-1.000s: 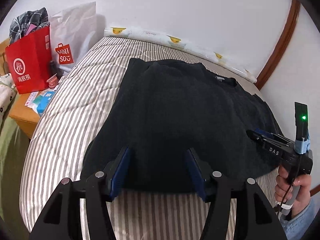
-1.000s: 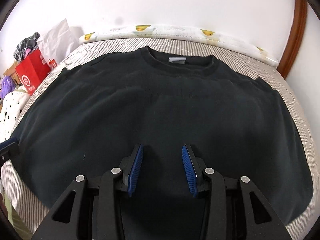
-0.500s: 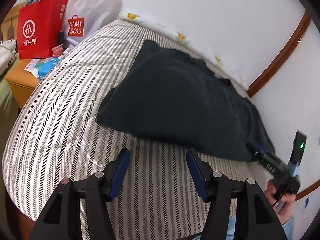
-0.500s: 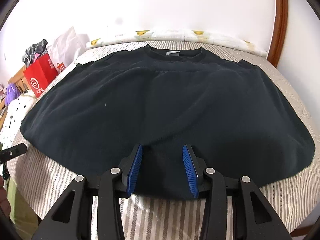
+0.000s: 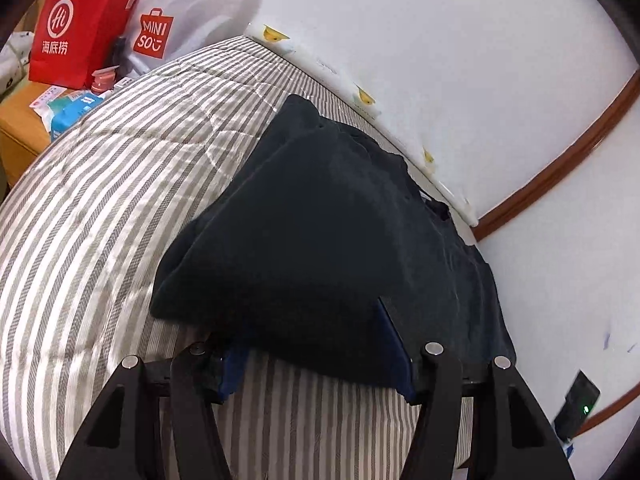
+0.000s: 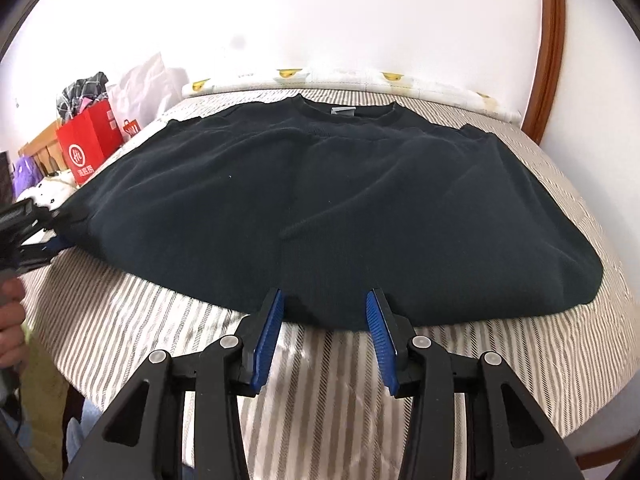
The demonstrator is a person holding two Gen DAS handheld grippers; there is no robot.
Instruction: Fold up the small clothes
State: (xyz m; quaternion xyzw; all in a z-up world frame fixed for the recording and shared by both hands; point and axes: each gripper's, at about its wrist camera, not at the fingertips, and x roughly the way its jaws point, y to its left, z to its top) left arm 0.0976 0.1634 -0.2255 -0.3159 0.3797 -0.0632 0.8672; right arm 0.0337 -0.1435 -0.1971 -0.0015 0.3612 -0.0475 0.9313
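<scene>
Left of the black shirt you have bare striped bed; beyond it, shopping bags block passage.

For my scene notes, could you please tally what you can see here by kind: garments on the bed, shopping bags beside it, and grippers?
Black sweaters: 1
Shopping bags, red and white: 2
Grippers, left and right: 2
Total: 5

- My left gripper now sits at the near hem of the black sweatshirt, its fingers straddling the cloth edge; half a second ago it hung short of it over bare striped sheet.
- My right gripper has backed toward the hem, its blue pads now at the edge.
</scene>
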